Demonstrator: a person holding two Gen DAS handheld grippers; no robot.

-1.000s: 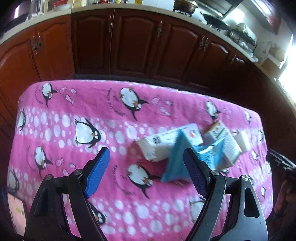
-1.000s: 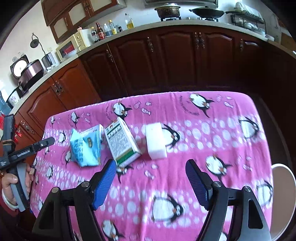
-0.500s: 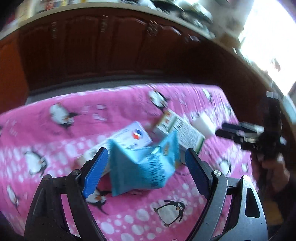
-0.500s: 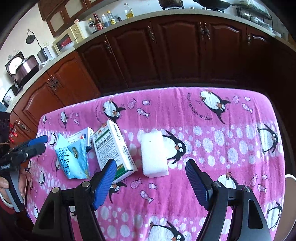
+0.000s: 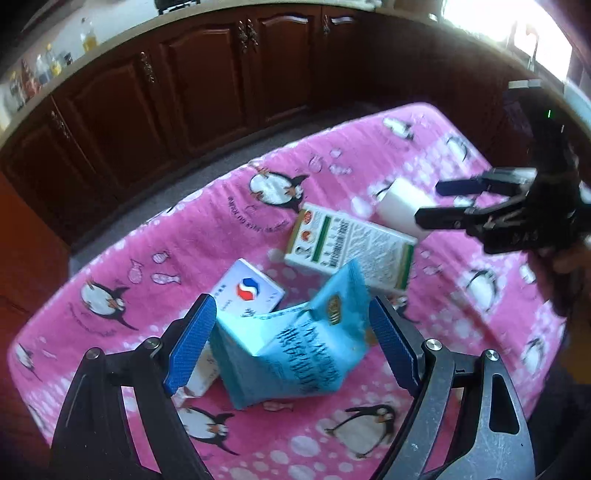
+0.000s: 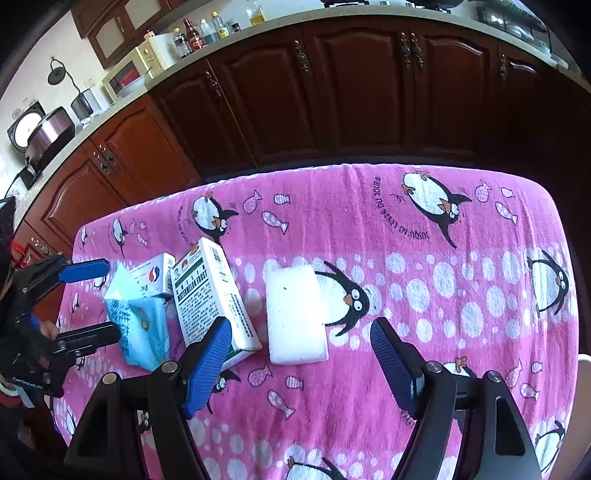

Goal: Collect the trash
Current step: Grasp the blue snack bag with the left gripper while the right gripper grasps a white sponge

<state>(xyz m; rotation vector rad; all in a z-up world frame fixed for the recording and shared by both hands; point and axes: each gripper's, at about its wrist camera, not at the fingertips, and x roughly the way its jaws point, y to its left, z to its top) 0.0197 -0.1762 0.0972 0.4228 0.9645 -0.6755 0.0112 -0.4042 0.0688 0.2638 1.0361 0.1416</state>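
On the pink penguin cloth [image 5: 147, 295] lie a crumpled blue packet [image 5: 291, 354], a small white box with a red-and-blue logo [image 5: 251, 291], a green-and-white box [image 5: 351, 247] and a white foam block [image 5: 399, 203]. My left gripper [image 5: 291, 343] is open, its blue pads on either side of the blue packet without pressing it. The right wrist view shows the left gripper [image 6: 112, 299] around the blue packet [image 6: 136, 321] at the table's left end. My right gripper [image 6: 301, 365] hangs open just short of the white block [image 6: 295, 314], with the green-and-white box [image 6: 210, 295] beside its left pad.
Dark wood cabinets [image 6: 351, 92] run behind the table under a counter with bottles [image 6: 199, 33], a microwave [image 6: 129, 77] and a rice cooker [image 6: 40, 129]. A pale round rim [image 6: 583, 362] shows past the table's right edge. The cloth's right half [image 6: 461, 295] is bare.
My left gripper has rolled and swung over the blue packet, which now sits between its pads. My right gripper has sunk closer to the white block.
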